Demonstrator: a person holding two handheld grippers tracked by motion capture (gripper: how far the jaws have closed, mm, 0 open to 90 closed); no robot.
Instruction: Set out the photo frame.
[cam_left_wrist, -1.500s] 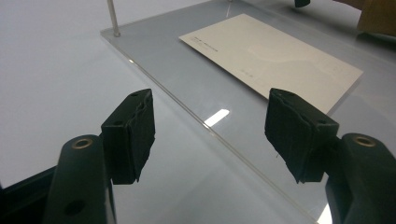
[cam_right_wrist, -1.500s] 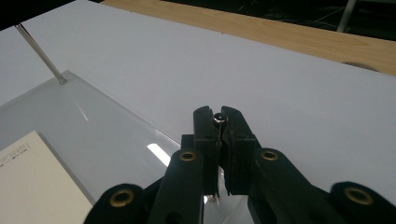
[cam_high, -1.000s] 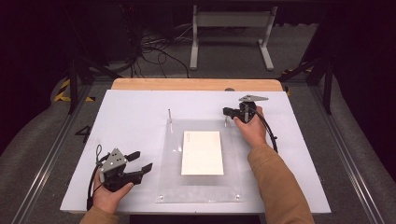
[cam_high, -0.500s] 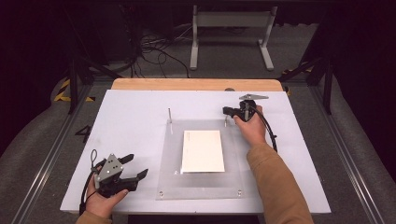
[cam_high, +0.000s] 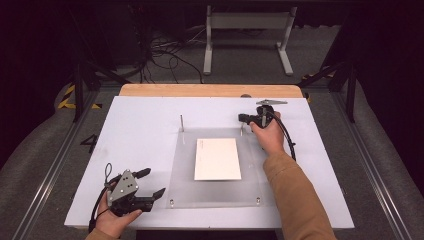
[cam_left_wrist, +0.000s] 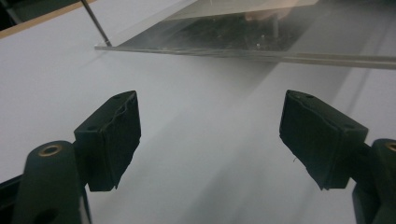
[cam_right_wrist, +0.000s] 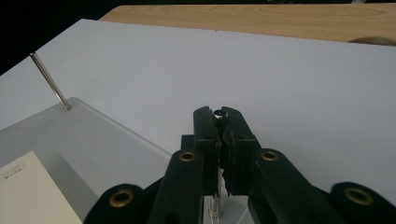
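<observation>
**Right tongs pinch a steel pin at the plate's far corner**

While the white tabletop (cam_high: 140, 135) carries everything, its wooden far edge (cam_high: 210, 90) shows as a bare strip beyond the white sheet. On the sheet lies a clear acrylic plate (cam_high: 180, 185), flat, with small screws near its front corners. A cream card (cam_high: 218, 159) rests on the middle of that plate, with faint print at its far left corner.

At the plate's near left side, the left tongs (cam_high: 152, 183) sit low over the tabletop in the person's left hand (cam_high: 116, 220), just beside the plate's edge without touching it. Their jaws have just been opening and stand spread wide, with nothing between them; the left gripper view shows only bare white surface in the gap.

At the plate's far right corner, the right tongs (cam_right_wrist: 219, 122) are pressed together on an upright metal pin (cam_right_wrist: 219, 113), whose round head shows between the pad tops. A second pin (cam_high: 182, 123) stands free, slightly tilted, at the far left corner.
</observation>
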